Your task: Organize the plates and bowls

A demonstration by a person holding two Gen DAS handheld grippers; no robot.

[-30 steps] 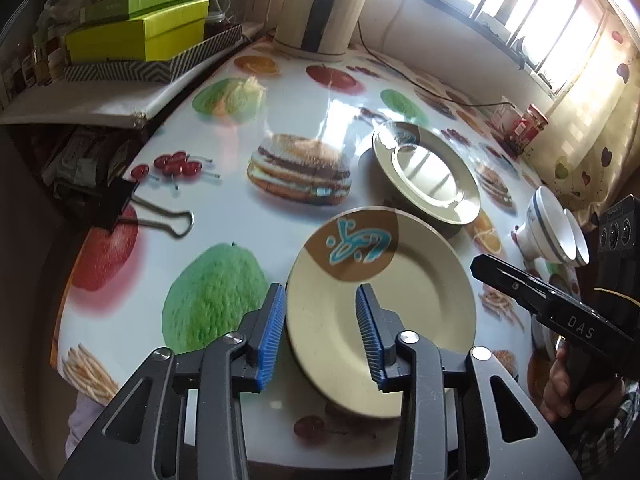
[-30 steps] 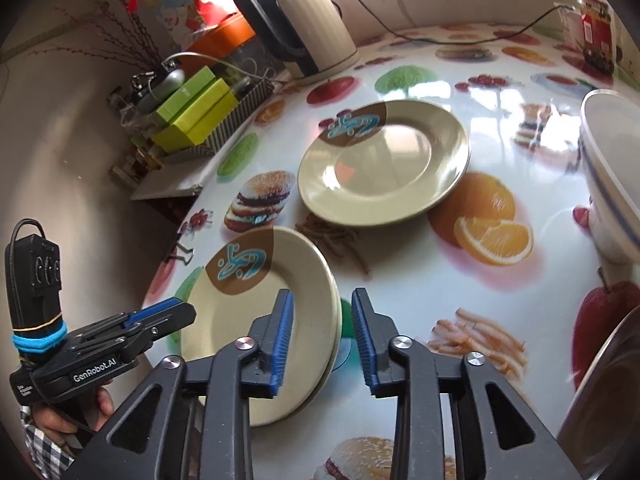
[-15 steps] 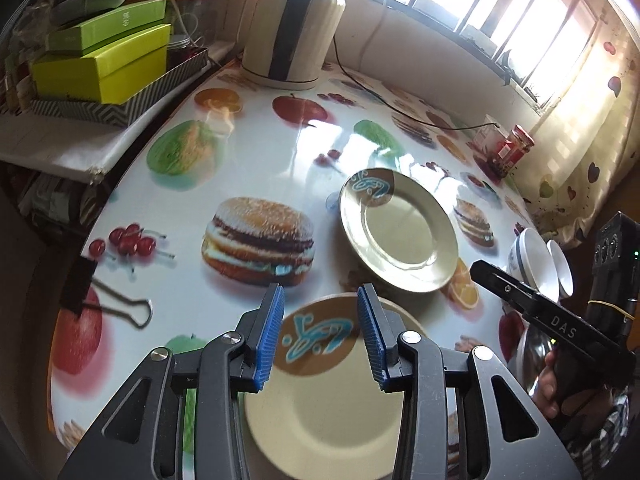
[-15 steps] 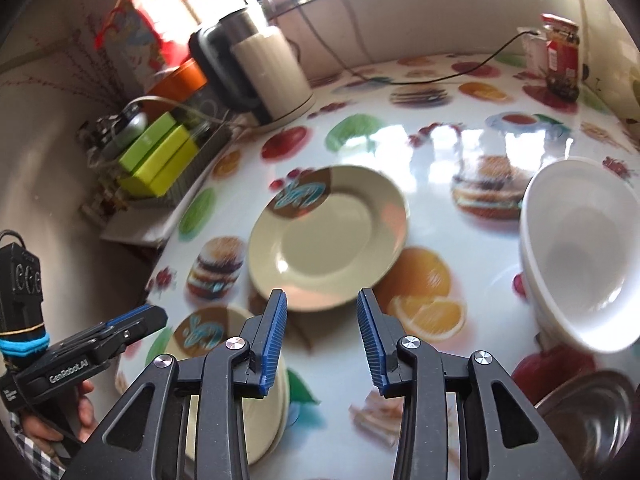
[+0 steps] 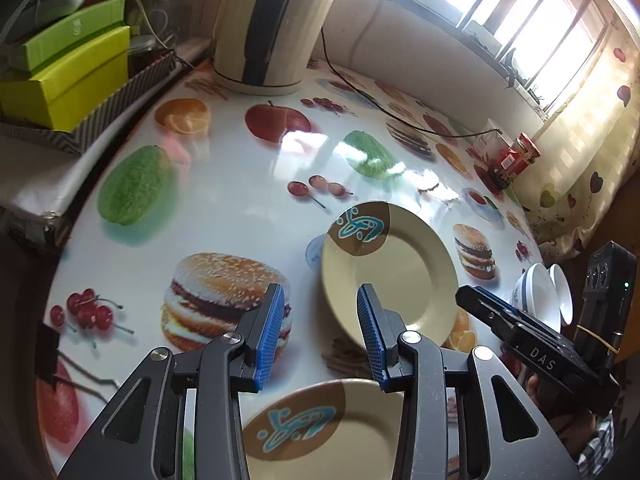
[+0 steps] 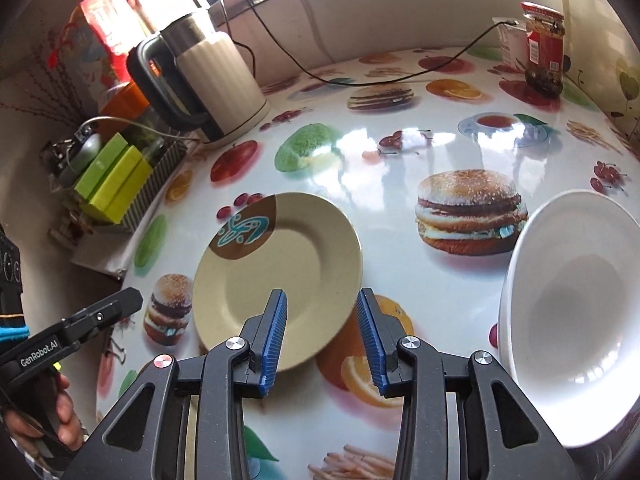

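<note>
Here, both grippers were held apart and empty — the left gripper [image 5: 320, 330] over the near plate [image 5: 320, 424], the right gripper [image 6: 322, 334] at the far plate's [image 6: 280, 276] rim, presumably for stacking; the white bowl [image 6: 576, 312] was left aside.

A round table [image 6: 400, 152] with a glossy food-print cover carries two beige plates [image 5: 390, 272] [image 5: 320, 428], white bowls [image 6: 576, 308], a cream kettle [image 6: 216, 92] and a red-labelled jar [image 6: 544, 48].

Cream kettle [image 6: 212, 80] at the table's [image 5: 240, 200] back edge, black cord [image 6: 360, 76] trailing right. Green boxes [image 5: 68, 68] stacked beside it. Red-labelled jar [image 6: 542, 48] far right.
</note>
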